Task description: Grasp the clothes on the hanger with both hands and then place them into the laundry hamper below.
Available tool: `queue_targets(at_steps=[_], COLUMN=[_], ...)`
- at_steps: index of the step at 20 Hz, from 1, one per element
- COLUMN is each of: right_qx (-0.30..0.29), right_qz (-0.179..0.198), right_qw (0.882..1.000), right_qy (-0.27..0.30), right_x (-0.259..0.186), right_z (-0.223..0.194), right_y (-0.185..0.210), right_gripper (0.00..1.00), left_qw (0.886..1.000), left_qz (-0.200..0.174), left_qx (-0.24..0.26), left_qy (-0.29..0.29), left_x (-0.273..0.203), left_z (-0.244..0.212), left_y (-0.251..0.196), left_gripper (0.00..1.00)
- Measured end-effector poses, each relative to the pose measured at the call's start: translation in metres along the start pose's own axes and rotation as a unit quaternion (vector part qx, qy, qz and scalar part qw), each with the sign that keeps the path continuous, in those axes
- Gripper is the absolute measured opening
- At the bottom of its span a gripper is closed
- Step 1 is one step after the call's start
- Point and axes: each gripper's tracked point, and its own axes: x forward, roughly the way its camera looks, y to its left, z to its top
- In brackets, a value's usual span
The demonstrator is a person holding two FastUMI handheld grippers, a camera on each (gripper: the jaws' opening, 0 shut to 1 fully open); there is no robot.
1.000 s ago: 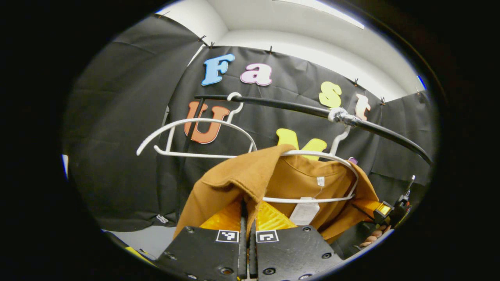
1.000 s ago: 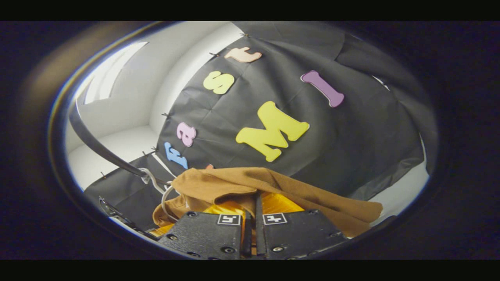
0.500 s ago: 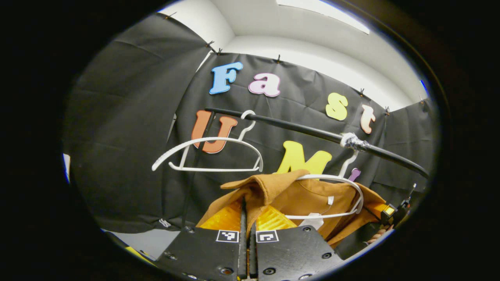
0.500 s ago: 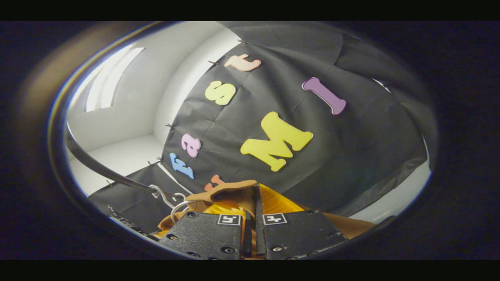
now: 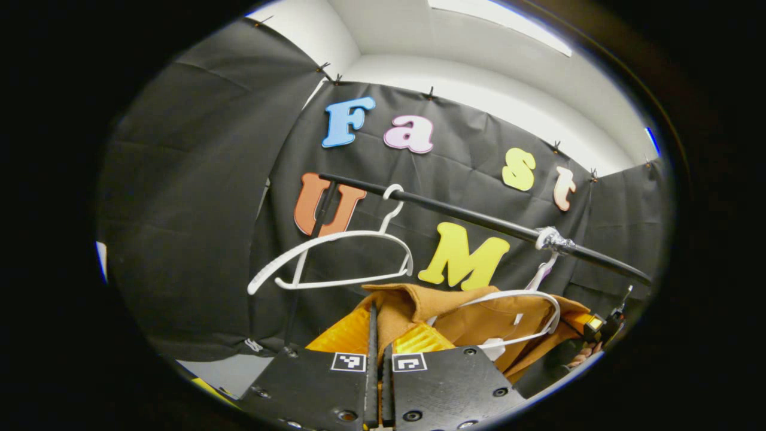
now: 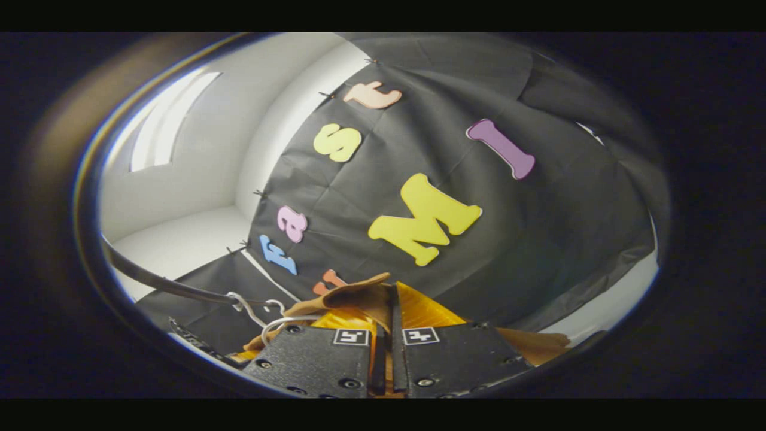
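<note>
Under the black rail (image 5: 479, 220), the left gripper (image 5: 377, 335) and right gripper (image 6: 389, 320) are each pinching a fold of the brown garment (image 5: 473, 317), jaws nearly closed, drawing it off its white hanger (image 5: 526, 296). Next: freeing the collar, then lowering toward the unseen hamper.

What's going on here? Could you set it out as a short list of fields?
garment: brown top, partly draped on a white hanger
rail: black rail carrying that hanger and a bare white hanger
left gripper: shut on the brown top's fabric
right gripper: shut on another fold of the brown top
hamper: cannot tell where it stands
stage: both ends gripped, top not yet free of its hanger
</note>
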Motion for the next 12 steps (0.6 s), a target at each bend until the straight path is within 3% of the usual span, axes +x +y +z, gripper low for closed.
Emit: queue_targets(at_steps=[2,3,5,6,9,12], right_qx=[-0.007,-0.008,-0.004,-0.001,-0.007,0.012], right_qz=[0.003,0.006,0.013,0.015,0.024,0.043], right_qw=[1.0,1.0,1.0,1.0,0.999,0.997], right_qy=[0.005,0.008,0.015,0.018,0.038,0.063], right_x=[0.004,0.006,0.011,0.015,0.024,0.041], right_z=[0.002,0.003,0.005,0.005,0.001,-0.001], right_y=[0.0,0.0,0.001,-0.001,-0.003,-0.004], right_gripper=[0.05,0.1,0.05,0.1,0.05,0.06], left_qw=[1.0,1.0,1.0,0.999,0.999,0.997], left_qz=[-0.006,-0.009,-0.02,-0.024,-0.037,-0.057], left_qx=[0.001,0.004,0.005,-0.002,-0.01,-0.037], left_qy=[0.008,0.012,0.017,0.022,0.028,0.044], left_x=[0.005,0.007,0.015,0.014,0.018,0.023], left_z=[0.0,-0.001,-0.001,-0.006,-0.009,-0.012], left_y=[0.0,0.0,0.004,0.004,0.009,0.016], left_gripper=[0.02,0.07,0.07,0.05,0.05,0.05])
